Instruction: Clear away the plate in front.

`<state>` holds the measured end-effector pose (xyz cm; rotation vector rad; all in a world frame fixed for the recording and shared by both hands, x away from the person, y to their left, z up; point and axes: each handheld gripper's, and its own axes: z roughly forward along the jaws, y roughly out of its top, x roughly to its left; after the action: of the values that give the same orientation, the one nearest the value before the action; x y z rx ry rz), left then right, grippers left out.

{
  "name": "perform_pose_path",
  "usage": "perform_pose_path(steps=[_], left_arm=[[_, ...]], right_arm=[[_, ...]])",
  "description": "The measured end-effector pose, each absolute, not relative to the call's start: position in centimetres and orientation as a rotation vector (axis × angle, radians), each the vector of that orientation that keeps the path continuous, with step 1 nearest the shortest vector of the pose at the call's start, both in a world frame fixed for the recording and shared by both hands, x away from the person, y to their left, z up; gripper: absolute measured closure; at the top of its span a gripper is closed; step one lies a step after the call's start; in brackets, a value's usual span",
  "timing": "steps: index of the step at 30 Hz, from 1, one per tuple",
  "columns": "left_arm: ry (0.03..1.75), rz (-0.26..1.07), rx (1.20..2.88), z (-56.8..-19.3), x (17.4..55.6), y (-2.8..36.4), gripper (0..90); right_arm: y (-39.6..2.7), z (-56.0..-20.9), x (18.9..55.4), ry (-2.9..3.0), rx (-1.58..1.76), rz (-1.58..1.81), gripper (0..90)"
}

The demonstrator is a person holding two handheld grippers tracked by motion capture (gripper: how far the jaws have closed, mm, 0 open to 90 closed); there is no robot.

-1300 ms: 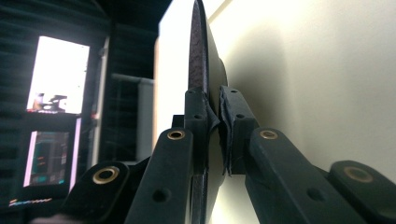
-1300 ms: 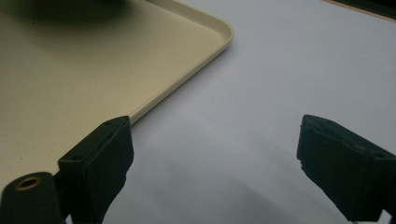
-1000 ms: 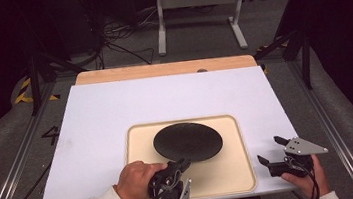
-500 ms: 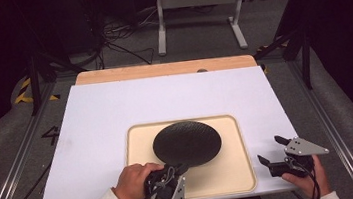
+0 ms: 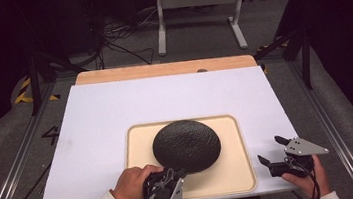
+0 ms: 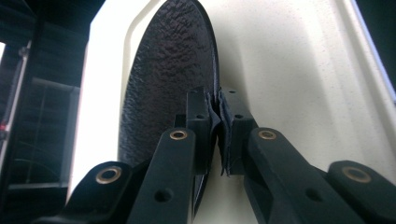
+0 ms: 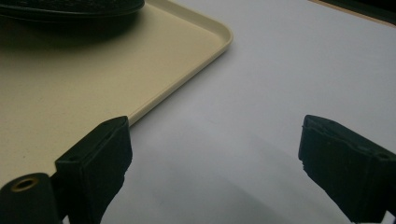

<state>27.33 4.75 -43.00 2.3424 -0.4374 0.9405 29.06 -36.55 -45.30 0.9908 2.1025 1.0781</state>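
Plate [image 5: 186,145] sits on the tray [image 5: 233,173], right in front of the left gripper [image 5: 176,172]. Right gripper [image 5: 272,151] is off the tray's right edge, over the table [image 5: 115,111].

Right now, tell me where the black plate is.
In the high view the black plate sits over the beige tray, near-centre on the white table, its near edge pinched by the left hand-held gripper.

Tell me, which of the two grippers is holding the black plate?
The left gripper: jaws clamped on the black plate rim. The right gripper sits open beside the tray.
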Motion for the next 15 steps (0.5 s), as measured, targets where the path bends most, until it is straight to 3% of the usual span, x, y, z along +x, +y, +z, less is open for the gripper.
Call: perform_pose_path(steps=[15], left_arm=[[-0.421, 0.847, 2.43, -44.5, 27.3, 4.8, 80.0]], right_arm=[[-36.5, -45.3, 29.0, 2.104, 0.982, 1.068, 10.4]])
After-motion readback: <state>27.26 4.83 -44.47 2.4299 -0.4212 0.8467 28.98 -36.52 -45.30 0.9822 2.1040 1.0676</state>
